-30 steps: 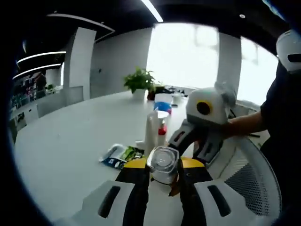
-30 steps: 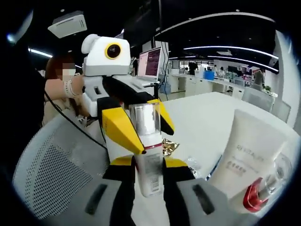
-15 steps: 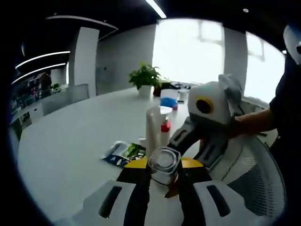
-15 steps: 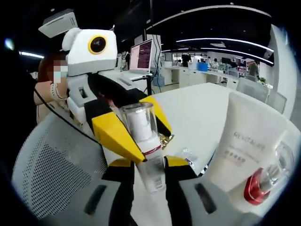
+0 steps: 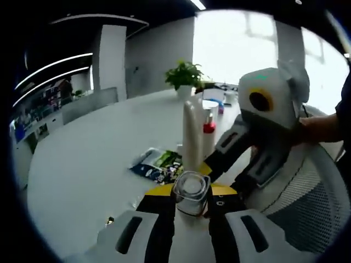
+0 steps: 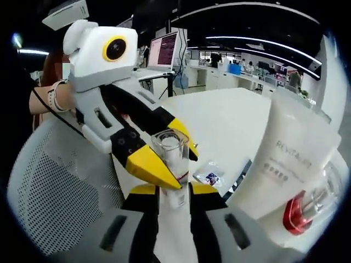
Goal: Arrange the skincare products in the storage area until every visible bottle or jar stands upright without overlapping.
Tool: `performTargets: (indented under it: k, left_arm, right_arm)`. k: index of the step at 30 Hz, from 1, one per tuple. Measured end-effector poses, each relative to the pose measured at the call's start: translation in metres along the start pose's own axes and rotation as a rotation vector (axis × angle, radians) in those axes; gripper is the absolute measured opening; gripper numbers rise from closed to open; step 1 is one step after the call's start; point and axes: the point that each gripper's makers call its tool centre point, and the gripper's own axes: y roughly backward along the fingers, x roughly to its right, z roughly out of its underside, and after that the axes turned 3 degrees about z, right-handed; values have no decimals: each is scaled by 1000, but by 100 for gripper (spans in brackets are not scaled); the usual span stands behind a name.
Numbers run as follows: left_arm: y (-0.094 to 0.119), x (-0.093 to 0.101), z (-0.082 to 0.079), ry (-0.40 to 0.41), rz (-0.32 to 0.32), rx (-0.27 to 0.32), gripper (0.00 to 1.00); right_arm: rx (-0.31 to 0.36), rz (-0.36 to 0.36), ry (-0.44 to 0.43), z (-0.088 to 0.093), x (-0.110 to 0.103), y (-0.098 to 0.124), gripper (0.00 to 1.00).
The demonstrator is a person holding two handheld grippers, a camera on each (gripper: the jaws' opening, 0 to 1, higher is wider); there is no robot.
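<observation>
- The left gripper (image 5: 191, 204) has its yellow-tipped jaws closed on a clear-capped pump bottle (image 5: 191, 192), which sits right between them.
- The right gripper (image 6: 174, 192) also grips this bottle (image 6: 171, 159), lower on its body, with jaws drawn in against it.
- Just past the left gripper stands a white tube (image 5: 192, 131), upright on the white table (image 5: 93, 164); a red-capped bottle (image 5: 209, 127) is behind it.
- Left of the tube lie flat sachets (image 5: 158, 163).
</observation>
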Motion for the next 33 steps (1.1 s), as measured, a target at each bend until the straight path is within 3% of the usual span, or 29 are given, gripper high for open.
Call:
performTargets:
  k: [4, 18, 23, 33]
  left_arm:
    - [0, -10, 5, 4, -41, -15, 19]
    - [-2, -10, 7, -27, -46, -14, 19]
    - [-3, -13, 6, -36, -55, -13, 19]
    - [-3, -13, 7, -36, -54, -12, 19]
  right_arm:
    - [-9, -6, 2, 2, -1, 0, 20]
    - [-1, 51, -7, 0, 8, 11, 18]
    - [38, 127, 9, -15, 17, 23, 16]
    - [130, 127, -14, -43, 10, 24, 13]
